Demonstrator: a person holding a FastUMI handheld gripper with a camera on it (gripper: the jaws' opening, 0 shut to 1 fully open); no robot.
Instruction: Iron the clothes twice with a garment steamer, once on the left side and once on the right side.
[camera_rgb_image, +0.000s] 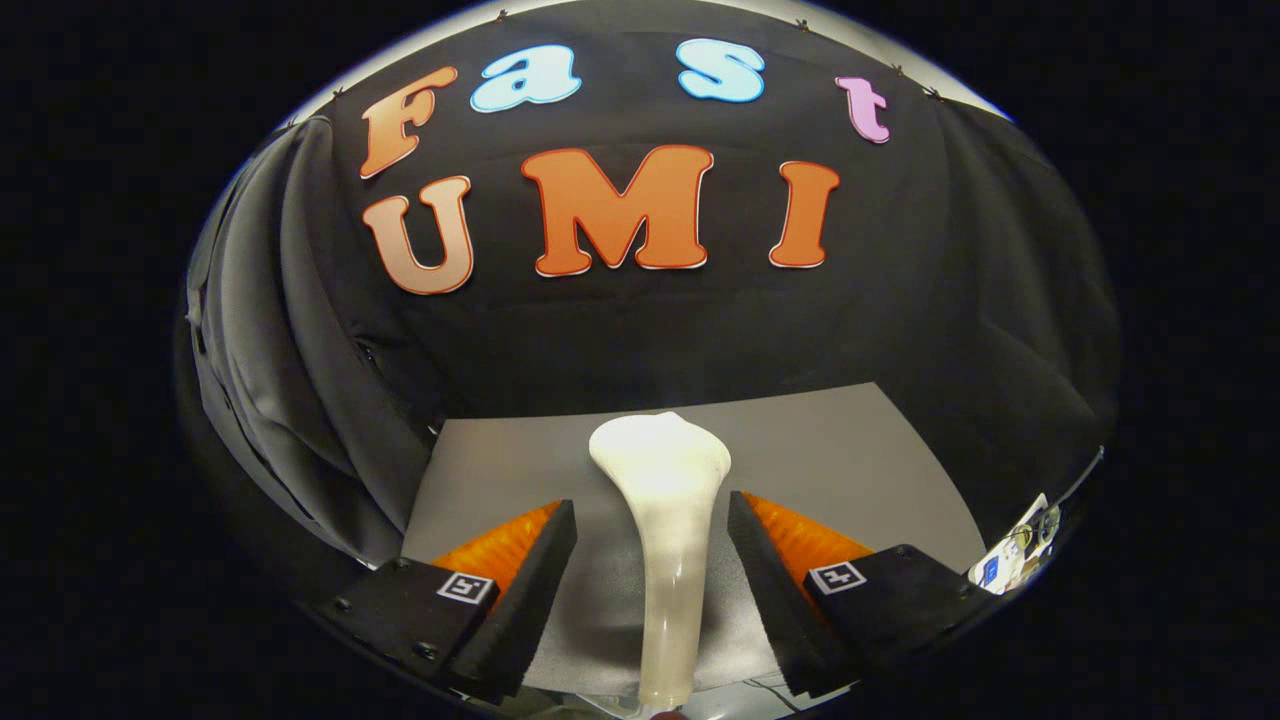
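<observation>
Grey tabletop (850, 450) carries one white garment steamer (665, 520), standing between the spread fingers of the gripper (652, 555) and touching neither, likely rigid, smooth and slippery, best clasped at its slim neck, with one dark garment (300, 400) hanging nearby.

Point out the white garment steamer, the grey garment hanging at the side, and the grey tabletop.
White garment steamer (668, 530): gripper view, on its neck between the open fingers.
Grey hanging garment (290, 400): gripper view, on its draped cloth.
Grey tabletop (850, 460): gripper view, on a bare part.
</observation>
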